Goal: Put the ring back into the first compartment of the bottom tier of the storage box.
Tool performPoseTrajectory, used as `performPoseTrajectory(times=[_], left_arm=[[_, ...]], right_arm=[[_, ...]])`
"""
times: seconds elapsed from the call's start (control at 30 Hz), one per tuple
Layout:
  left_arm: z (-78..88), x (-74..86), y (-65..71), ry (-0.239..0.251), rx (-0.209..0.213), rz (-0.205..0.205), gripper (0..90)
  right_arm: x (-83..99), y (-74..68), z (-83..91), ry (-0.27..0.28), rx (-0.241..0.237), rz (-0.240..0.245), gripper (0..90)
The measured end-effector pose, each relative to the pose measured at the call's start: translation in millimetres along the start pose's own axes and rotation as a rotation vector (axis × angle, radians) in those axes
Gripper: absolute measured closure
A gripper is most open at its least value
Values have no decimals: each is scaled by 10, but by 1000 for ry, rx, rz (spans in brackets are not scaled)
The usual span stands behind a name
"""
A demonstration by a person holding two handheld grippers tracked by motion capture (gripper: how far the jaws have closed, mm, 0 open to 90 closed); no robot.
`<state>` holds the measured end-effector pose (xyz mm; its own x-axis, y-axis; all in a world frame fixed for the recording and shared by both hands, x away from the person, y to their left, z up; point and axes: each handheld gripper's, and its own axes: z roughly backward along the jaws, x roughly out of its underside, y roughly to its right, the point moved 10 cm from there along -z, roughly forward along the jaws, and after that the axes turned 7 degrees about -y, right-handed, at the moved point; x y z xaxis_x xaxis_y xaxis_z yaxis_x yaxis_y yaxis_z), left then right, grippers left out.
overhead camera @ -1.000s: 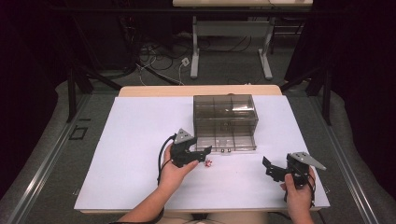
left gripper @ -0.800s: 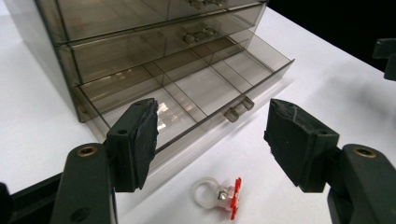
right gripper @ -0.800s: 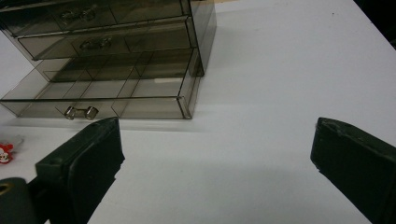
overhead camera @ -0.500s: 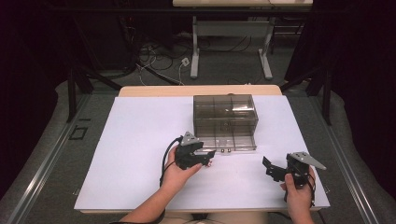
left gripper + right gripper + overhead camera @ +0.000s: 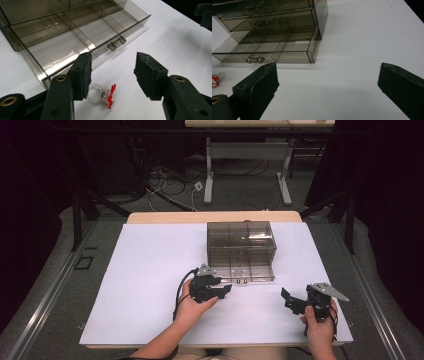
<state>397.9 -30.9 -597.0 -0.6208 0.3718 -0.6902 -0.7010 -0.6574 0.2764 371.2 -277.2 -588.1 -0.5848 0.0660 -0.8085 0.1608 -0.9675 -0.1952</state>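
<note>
A: Item one: small clear plastic ring with a red flower-shaped top [image 5: 105, 96]. Where do we log it?

B: On the white table [image 5: 150, 270], just in front of the pulled-out bottom drawer [image 5: 82, 37] of the smoky transparent plastic drawer box [image 5: 241, 237].

A: Item two, left tongs [image 5: 112, 75]?

B: We note them low over the ring, jaws part open and just now closing. The ring lies between them, against the left-hand pad as we see it in the left gripper view; the other pad stands apart from it. Not gripped.

A: Item three, right tongs [image 5: 290, 300]?

B: Wide open, holding nothing, well apart to the right of the box above bare table.
</note>
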Motion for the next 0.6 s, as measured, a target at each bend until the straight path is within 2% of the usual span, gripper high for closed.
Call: performPoseTrajectory(times=[0.33,0.37,0.4,0.57,0.6], left_arm=[[-86,112,-4,-43,4,19,532],[-93,121,-11,-47,4,11,536],[-103,130,-6,-50,4,19,542],[-130,180,-21,-82,-2,6,592],[-140,182,-16,-78,-2,18,592]], right_arm=[[9,4,-3,-6,-4,-1,29],[5,1,-8,-4,-11,5,29],[21,11,1,-21,6,-2,30],[15,4,-5,-11,-5,-3,30],[15,4,-5,-11,-5,-3,30]])
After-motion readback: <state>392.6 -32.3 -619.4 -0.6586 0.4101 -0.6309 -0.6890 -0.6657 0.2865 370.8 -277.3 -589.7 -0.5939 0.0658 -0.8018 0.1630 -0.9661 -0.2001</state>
